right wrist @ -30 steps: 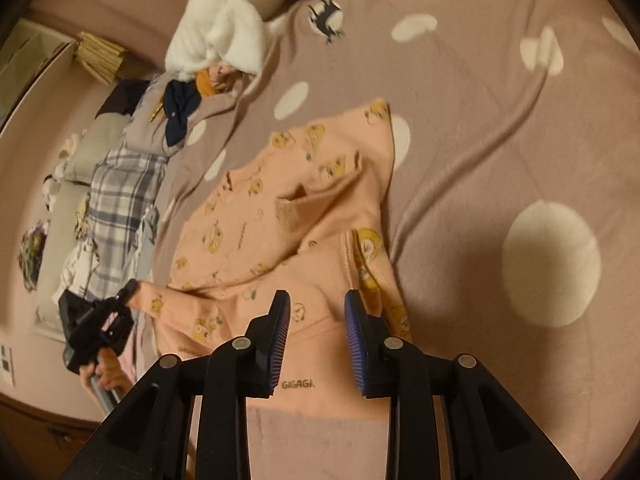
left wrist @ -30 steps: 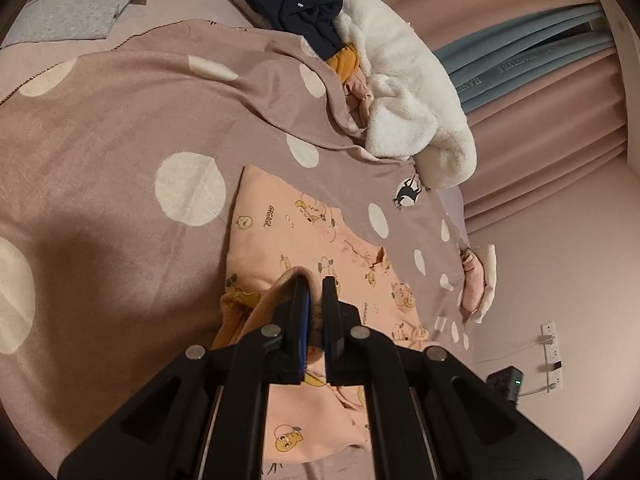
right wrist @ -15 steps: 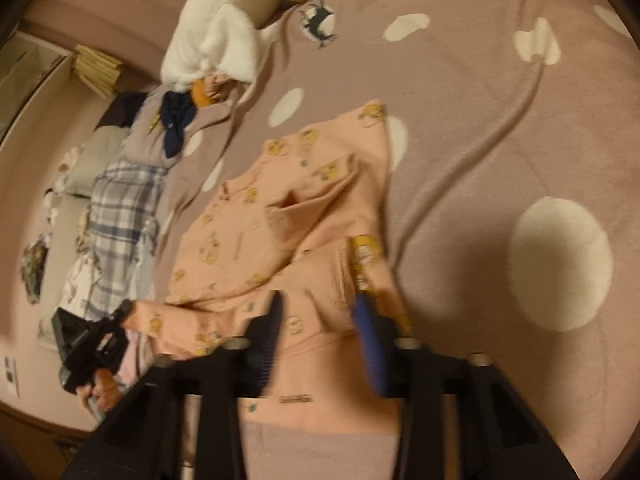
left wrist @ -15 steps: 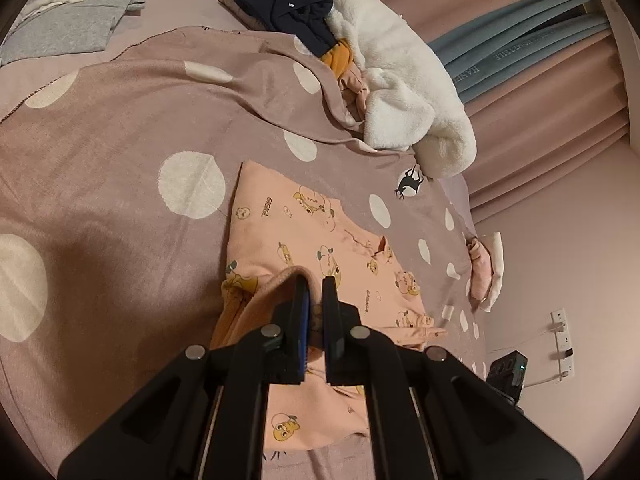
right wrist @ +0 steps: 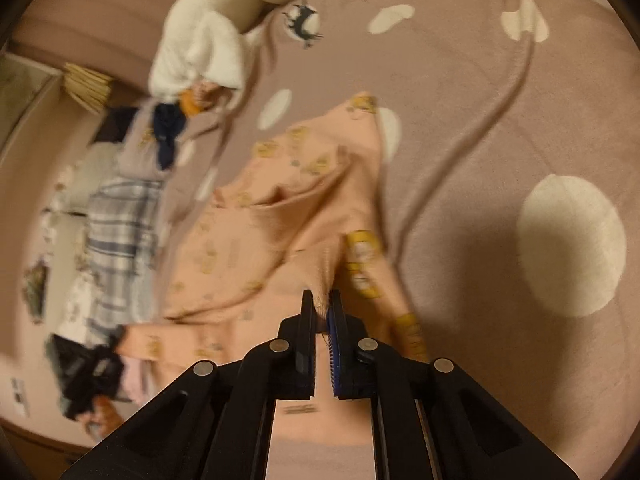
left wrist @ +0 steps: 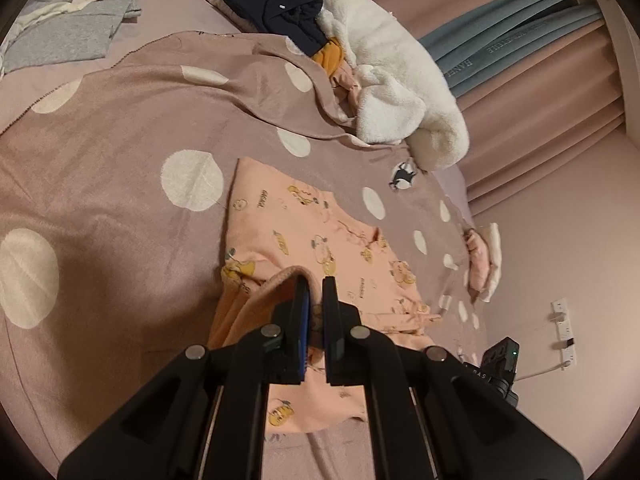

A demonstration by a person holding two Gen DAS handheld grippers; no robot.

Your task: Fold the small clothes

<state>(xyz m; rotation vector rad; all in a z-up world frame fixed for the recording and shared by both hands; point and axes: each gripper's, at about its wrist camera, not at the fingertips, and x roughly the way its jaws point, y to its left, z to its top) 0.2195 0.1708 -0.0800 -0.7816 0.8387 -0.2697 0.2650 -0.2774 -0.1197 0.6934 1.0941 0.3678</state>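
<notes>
A small peach shirt with a yellow cartoon print [left wrist: 308, 236] lies on a mauve blanket with white dots [left wrist: 120, 200]. My left gripper [left wrist: 314, 286] is shut on a raised fold at the shirt's near edge. In the right wrist view the same shirt [right wrist: 280, 216] is spread out, partly lifted and blurred. My right gripper [right wrist: 322, 298] is shut on a pinched ridge of its fabric near the yellow-trimmed edge. The left gripper [right wrist: 88, 376] shows at the far lower left of that view, at the shirt's sleeve end.
A white fleece garment [left wrist: 396, 92], a navy one [left wrist: 280, 4] and an orange one are heaped at the back. Grey folded clothes [left wrist: 68, 32] lie at the far left. Pink curtains [left wrist: 540, 112] and a wall socket [left wrist: 564, 332] are on the right. A plaid cloth [right wrist: 116, 232] lies beside the blanket.
My right gripper was open above the shirt and has closed on a fold of it. My left gripper has stayed shut on the shirt and risen slightly.
</notes>
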